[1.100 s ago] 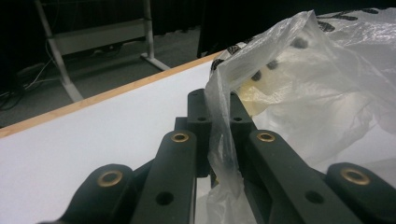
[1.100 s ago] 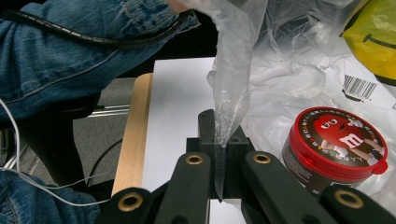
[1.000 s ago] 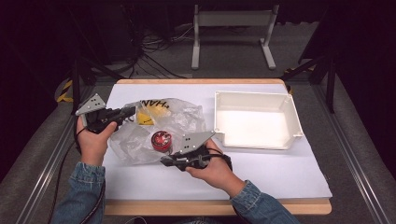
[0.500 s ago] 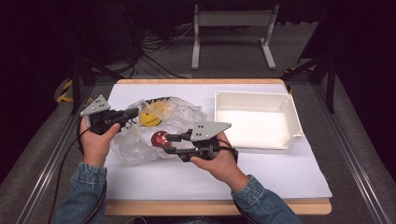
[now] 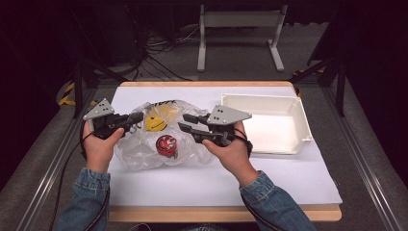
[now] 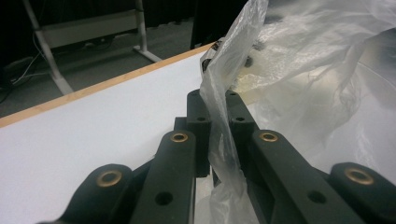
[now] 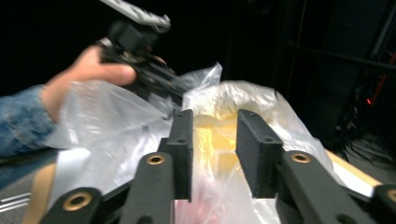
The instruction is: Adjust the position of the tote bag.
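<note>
A crumpled clear plastic bag (image 5: 139, 147) lies on the white table top, holding a yellow smiley-face item (image 5: 155, 119) and a round red item (image 5: 166, 145). My left gripper (image 5: 136, 117) is at the bag's left rim, shut on a strip of the bag's film (image 6: 219, 140); its jaws (image 6: 218, 100) pinch the film upright. My right gripper (image 5: 185, 121) hovers at the bag's right side, pointing left, with its jaws apart. In the right gripper view this open gripper (image 7: 215, 121) frames the bag (image 7: 233, 107) and the yellow item inside, touching nothing that I can see.
A white rectangular tray (image 5: 293, 139) stands at the right of the table, behind my right hand. The table's wooden edge (image 5: 207, 83) runs along the back. My left hand and its gripper (image 7: 140, 51) appear beyond the bag in the right gripper view.
My right gripper has moved from the bag's front edge back and to the right, rising to the bag's right side. The left gripper shifted slightly right, still holding the film.
</note>
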`<state>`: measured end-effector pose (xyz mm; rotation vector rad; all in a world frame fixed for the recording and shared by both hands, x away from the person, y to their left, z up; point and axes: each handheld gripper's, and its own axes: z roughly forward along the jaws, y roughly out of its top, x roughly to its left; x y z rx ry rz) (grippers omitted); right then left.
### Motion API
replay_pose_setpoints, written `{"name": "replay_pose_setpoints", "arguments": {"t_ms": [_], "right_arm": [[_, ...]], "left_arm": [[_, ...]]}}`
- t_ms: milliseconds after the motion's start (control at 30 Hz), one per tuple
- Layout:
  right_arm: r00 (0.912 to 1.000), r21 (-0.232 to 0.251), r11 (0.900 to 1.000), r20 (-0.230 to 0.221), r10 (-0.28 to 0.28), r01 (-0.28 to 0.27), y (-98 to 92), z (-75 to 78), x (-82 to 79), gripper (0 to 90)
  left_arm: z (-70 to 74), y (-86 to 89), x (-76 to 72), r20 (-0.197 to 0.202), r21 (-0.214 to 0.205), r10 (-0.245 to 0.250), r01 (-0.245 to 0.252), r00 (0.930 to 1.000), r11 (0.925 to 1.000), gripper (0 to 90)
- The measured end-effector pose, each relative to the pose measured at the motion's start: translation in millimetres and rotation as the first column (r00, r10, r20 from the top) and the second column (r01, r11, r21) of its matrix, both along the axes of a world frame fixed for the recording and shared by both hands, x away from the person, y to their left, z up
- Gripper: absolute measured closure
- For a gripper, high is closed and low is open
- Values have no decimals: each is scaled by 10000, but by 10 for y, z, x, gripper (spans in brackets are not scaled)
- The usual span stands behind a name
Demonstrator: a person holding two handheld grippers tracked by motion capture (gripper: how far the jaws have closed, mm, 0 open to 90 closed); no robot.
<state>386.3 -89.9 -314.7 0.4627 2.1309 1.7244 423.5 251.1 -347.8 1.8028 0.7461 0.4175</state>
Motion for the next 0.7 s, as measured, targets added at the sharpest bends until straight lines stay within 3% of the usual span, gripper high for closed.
{"name": "replay_pose_setpoints", "arguments": {"t_ms": [100, 233, 300, 333, 433, 500, 700], "right_arm": [[9995, -437, 9988, -239, -218, 208, 41, -90, 83, 738], [9970, -963, 9943, -584, -518, 460, 114, -203, 192, 717], [9948, -1185, 9918, -836, -579, 478, 158, -266, 256, 628], [9948, -1185, 9918, -836, -579, 478, 158, -266, 256, 628], [9898, -1193, 9908, -1193, -781, 638, 203, -358, 342, 339], [9850, -1254, 9897, -1493, -869, 683, 213, -410, 393, 243], [9772, -1564, 9856, -1902, -943, 647, 243, -551, 474, 124]], "left_arm": [[-19, 3, 9, -120, 40, -45, 46, 9999, 10000, 834], [-79, 25, 47, -173, 175, -11, 14, 9999, 9998, 815], [-108, 47, 64, -255, 231, 93, -87, 9996, 9997, 807], [-108, 47, 64, -255, 231, 93, -87, 9996, 9997, 806], [-171, 100, 104, -434, 172, 268, -261, 9987, 9995, 799], [-212, 123, 126, -637, 141, 397, -389, 9972, 9991, 776], [-305, 181, 182, -1013, 137, 830, -820, 9914, 9965, 699]]}}
